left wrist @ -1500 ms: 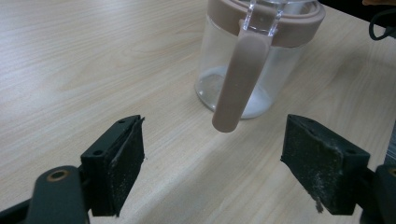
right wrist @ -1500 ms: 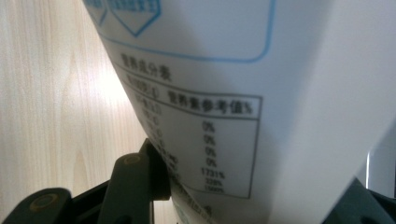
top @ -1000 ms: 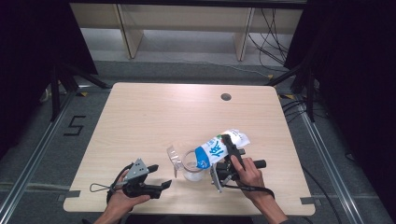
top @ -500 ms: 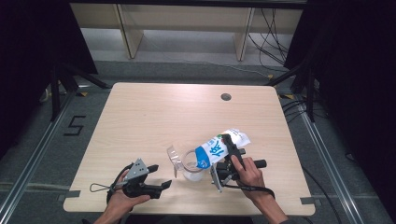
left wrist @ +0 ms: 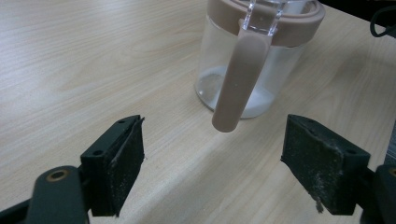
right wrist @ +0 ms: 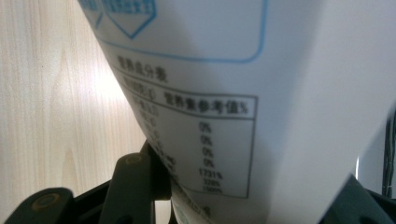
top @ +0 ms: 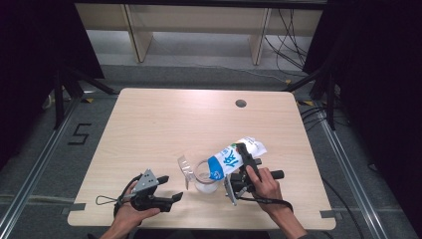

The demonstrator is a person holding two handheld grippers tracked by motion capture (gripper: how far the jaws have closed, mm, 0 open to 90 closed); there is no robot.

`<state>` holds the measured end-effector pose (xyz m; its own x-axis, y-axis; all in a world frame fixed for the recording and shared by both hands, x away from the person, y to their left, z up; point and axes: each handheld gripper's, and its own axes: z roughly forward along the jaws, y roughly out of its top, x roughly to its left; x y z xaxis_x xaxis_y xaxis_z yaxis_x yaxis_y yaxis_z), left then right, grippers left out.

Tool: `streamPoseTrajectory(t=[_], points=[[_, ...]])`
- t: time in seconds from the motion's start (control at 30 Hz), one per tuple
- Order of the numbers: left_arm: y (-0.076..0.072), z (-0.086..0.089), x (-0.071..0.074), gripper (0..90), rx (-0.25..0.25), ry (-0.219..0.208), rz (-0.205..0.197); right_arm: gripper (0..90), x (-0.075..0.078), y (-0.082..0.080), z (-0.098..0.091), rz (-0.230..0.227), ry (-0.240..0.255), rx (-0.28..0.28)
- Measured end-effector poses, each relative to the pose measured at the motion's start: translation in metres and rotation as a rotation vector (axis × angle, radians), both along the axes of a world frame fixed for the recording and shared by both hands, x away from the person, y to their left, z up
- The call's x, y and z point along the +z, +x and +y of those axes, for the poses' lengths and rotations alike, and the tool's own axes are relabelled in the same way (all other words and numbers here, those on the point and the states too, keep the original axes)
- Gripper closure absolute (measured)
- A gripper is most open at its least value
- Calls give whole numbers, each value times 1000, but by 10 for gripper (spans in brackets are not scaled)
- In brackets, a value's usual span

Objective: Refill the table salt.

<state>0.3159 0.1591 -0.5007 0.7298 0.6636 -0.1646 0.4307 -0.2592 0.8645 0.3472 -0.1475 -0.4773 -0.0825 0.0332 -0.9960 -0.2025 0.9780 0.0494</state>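
**Right tool tips a bag over the jar; left tool idle at the near edge**

Right tool [top: 244,160], held in the person's right hand [top: 263,185] near the counter's near edge and right of its middle, is clamped on a white and blue bag [top: 234,158]. From the high view the bag lies tilted, its lower blue end over the mouth of a clear jar [top: 206,176] and its white end raised toward the far right. In the right gripper view the bag's printed white side [right wrist: 224,93] fills the space between the jaws, a table of small print and percentages facing the camera.

Left tool [top: 171,198] rests low by the near edge toward the near left corner, gripped by the left hand [top: 130,214]. Its jaws stand wide apart with nothing between them; the left gripper view shows both black pads [left wrist: 126,163] apart over bare wood.

Just beyond that tool, the jar [left wrist: 252,60] stands upright on the counter [top: 164,124], with a brownish rim band and a brownish handle [left wrist: 238,81] hanging down its near side. A little white material lies at its bottom. A clear flap [top: 185,167] juts up from its left side.

Farther off, a small dark round hole [top: 241,103] sits near the counter's far edge, right of centre.
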Motion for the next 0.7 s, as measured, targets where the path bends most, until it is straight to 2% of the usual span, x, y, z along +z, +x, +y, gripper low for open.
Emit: streamPoseTrajectory(t=[0.3,0.33,0.7], points=[[0,0,0,203,2,9,0,549,1,0,0,-6,-6,1],[0,0,0,203,1,10,-1,549,-2,0,-1,5,26,-2],[0,0,0,203,1,9,1,554,-3,-1,0,5,26,-18]])
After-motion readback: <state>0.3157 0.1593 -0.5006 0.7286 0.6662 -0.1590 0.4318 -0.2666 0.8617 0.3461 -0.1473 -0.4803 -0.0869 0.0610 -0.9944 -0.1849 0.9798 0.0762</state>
